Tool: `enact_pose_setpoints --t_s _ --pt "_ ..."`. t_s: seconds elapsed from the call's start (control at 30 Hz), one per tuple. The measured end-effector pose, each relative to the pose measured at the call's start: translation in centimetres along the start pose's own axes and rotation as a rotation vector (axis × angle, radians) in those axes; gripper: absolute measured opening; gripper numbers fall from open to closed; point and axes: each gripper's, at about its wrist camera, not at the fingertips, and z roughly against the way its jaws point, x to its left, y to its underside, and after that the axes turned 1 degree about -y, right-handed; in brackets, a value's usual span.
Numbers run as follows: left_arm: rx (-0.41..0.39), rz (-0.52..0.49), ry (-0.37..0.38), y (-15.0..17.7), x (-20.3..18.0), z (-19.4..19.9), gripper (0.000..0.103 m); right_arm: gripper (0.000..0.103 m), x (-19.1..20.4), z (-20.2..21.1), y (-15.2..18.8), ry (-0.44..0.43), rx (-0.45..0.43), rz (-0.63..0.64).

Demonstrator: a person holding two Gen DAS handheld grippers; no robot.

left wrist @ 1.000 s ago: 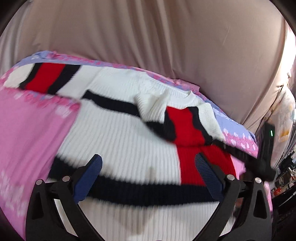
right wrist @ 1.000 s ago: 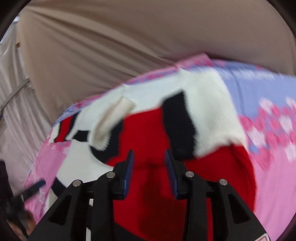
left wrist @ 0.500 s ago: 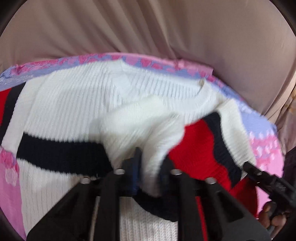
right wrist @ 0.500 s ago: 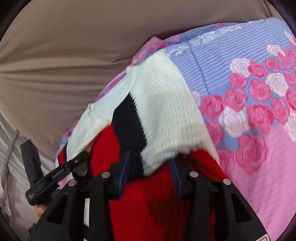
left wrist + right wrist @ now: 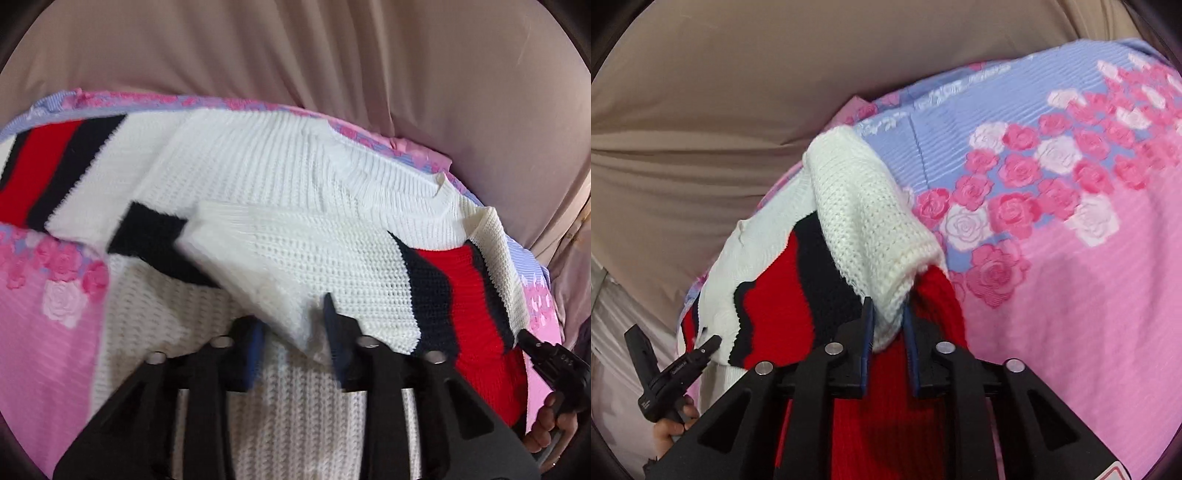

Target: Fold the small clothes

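There is one knitted sweater [image 5: 280, 184], white with red and navy stripes, and it shows two sleeves: one spread out at the far left [image 5: 55, 162] and one folded across the body [image 5: 332, 266]. One floral bedsheet [image 5: 1071, 258], pink and lavender with roses, lies under it. One beige cloth backdrop [image 5: 295, 55] fills the rear of both views. Two handheld grippers are in view, the left gripper [image 5: 293, 341] and the right gripper [image 5: 888, 341], each with two blue-padded fingers, four fingers in all. Two hands are partly visible, one on each gripper handle: one hand [image 5: 550, 432] at the left wrist view's right edge, another [image 5: 668, 428] at the right wrist view's left edge.
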Motion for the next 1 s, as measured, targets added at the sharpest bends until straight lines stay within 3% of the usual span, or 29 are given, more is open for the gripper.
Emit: enact_pose_setpoints --t_s 0.1,0.13,0.23,0.27,0.3,0.33,0.37,0.4,0.43,0.5,0.57,0.63,0.67,0.7,0.8,0.87,1.0 --pt "-0.058 -0.022 -0.031 -1.4 -1.1 1.0 0.079 0.021 1.0 2.7 -0.4 0.101 -0.092 0.093" --pt "-0.061 -0.029 -0.046 -1.9 -1.4 0.7 0.082 0.023 1.6 3.3 -0.8 0.106 -0.113 0.112" --pt "0.017 0.015 -0.056 -2.9 -0.8 -1.7 0.082 0.050 3.2 2.3 -3.3 0.107 -0.120 0.167" --pt "0.054 0.042 -0.040 -2.8 -0.2 -2.6 0.074 0.055 4.1 0.9 -4.3 0.133 -0.107 0.218" --pt "0.082 0.068 -0.021 -2.7 0.1 -3.4 0.058 0.057 4.7 -0.2 -5.2 0.156 -0.090 0.254" --pt "0.063 0.065 -0.049 -2.6 0.1 -3.6 0.054 0.057 5.6 -1.9 -5.9 0.184 -0.068 0.290" --pt "0.046 0.039 -0.069 -2.7 -0.1 -3.6 0.035 0.057 6.2 -3.6 -6.5 0.211 -0.039 0.314" --pt "0.045 0.022 -0.068 -3.0 -0.1 -3.7 0.008 0.057 6.5 -5.1 -7.0 0.229 -0.012 0.325" --pt "0.041 0.022 -0.054 -3.5 -0.1 -3.5 0.008 0.055 6.6 -6.5 -7.3 0.248 0.011 0.336" --pt "-0.014 0.032 -0.022 -4.6 0.0 -2.2 0.008 0.009 7.2 -7.7 -7.9 0.238 0.037 0.368" --pt "-0.107 0.004 -0.022 -6.1 -0.5 -0.1 0.008 0.009 7.6 -5.9 -8.6 0.162 -0.044 0.321" --pt "-0.171 -0.009 -0.026 -7.3 -0.6 1.1 0.008 0.008 6.5 -2.4 -9.3 0.028 -0.166 0.205" --pt "-0.188 -0.004 -0.029 -7.7 -0.3 1.4 0.008 0.008 5.5 -1.5 -9.4 0.007 -0.214 0.144" --pt "-0.184 0.008 -0.030 -7.9 0.1 0.9 0.009 0.009 4.7 -1.8 -9.4 0.031 -0.220 0.113" --pt "-0.068 0.013 -0.092 -6.7 0.7 -3.3 0.009 0.010 2.5 -7.6 -8.6 0.147 -0.031 0.102" --pt "-0.006 0.020 -0.105 -5.1 1.5 -5.2 0.009 0.013 3.1 -6.6 -8.3 0.139 -0.059 0.124" --pt "-0.028 0.074 -0.065 -4.3 2.6 -4.8 0.011 0.014 5.3 -1.3 -7.5 0.084 -0.155 0.168"
